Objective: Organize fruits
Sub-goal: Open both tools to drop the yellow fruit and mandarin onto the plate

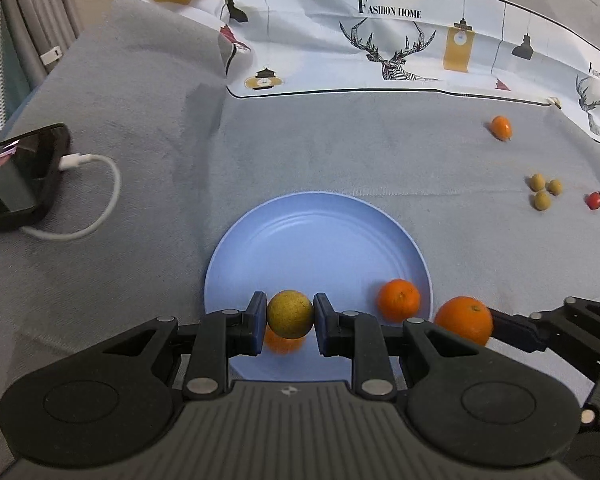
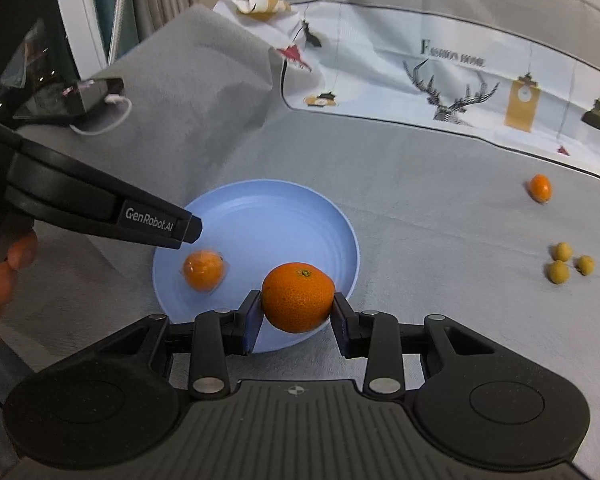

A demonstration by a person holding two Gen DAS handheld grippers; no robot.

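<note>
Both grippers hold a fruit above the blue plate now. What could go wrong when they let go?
The orange in the right gripper hangs over the plate rim, so it may roll onto the cloth. The yellow fruit in the left gripper could knock the orange beneath it.

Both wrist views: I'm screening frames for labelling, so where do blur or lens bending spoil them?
Left wrist view: the orange on the plate looks smeared, and the printed cloth's edge bows. Right wrist view: the plate's orange is blurred, while the held orange is crisp.
</note>
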